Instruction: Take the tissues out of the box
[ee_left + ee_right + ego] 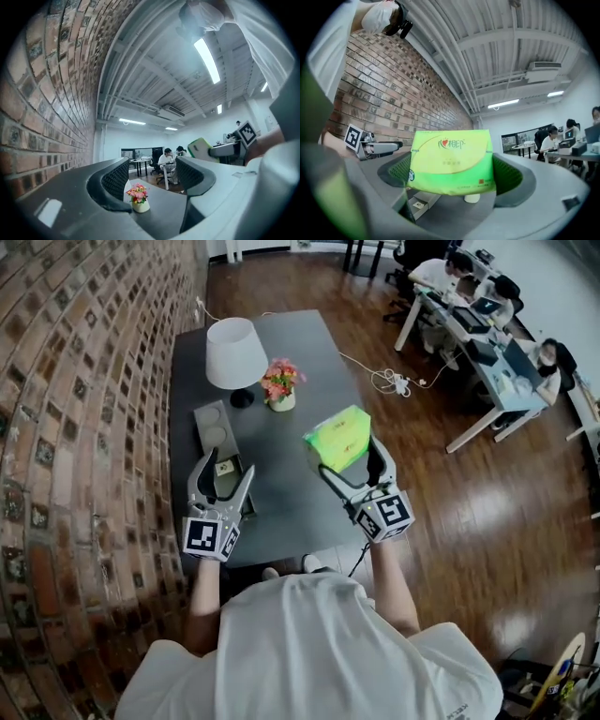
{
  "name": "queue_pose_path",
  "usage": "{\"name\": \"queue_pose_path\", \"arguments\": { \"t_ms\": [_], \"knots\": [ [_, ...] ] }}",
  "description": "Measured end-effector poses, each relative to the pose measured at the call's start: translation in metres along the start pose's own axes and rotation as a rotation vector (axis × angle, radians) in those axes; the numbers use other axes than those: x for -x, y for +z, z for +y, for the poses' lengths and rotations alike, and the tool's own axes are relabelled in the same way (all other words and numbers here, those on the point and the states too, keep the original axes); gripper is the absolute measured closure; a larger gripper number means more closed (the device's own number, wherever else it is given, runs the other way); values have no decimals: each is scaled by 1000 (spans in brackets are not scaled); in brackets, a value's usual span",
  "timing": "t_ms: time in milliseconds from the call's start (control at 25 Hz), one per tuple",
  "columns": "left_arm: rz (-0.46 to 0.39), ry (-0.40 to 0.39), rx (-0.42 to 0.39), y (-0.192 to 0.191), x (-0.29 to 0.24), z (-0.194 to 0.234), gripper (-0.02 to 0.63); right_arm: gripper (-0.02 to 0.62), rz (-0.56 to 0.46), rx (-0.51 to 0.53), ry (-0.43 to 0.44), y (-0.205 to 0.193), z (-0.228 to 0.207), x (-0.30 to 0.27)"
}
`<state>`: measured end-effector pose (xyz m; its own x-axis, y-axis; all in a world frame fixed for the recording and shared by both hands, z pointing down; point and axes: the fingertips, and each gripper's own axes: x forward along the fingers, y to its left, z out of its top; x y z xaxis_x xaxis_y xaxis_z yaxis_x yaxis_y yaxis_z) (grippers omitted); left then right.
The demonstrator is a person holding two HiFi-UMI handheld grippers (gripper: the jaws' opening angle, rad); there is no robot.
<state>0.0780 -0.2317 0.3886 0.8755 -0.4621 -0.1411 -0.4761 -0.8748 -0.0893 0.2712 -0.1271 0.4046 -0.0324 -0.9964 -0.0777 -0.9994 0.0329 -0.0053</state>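
My right gripper [349, 457] is shut on a bright green pack of tissues [338, 437], held up above the dark table [309, 352]. In the right gripper view the green tissue pack [452, 161] sits squeezed between both jaws, printed face toward the camera. My left gripper [225, 472] hovers open over the table's front left with nothing between its fingers [117, 180]. From the left gripper view the tissue pack [201, 149] shows at the right, held by the other gripper. A grey box [214, 427] lies on the table beyond the left gripper.
A white lamp [233, 354] and a small pot of pink flowers [280, 384] stand mid-table. A brick wall [84, 427] runs along the left. People sit at desks [487, 334] at the far right, across a wooden floor with a cable [394, 381].
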Motion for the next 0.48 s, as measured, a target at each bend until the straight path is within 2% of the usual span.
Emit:
{"name": "queue_pose_path", "arguments": {
  "t_ms": [80,240,480],
  "knots": [
    [-13,38,17,-4,-2,1,304,58,-2,7,-50,-6,-7,10],
    [-17,95,19,-12,0,2,304,60,24,89,-126,-18,-11,19],
    [-2,119,41,-24,5,-1,304,60,6,85,-127,-20,-7,14]
  ]
}}
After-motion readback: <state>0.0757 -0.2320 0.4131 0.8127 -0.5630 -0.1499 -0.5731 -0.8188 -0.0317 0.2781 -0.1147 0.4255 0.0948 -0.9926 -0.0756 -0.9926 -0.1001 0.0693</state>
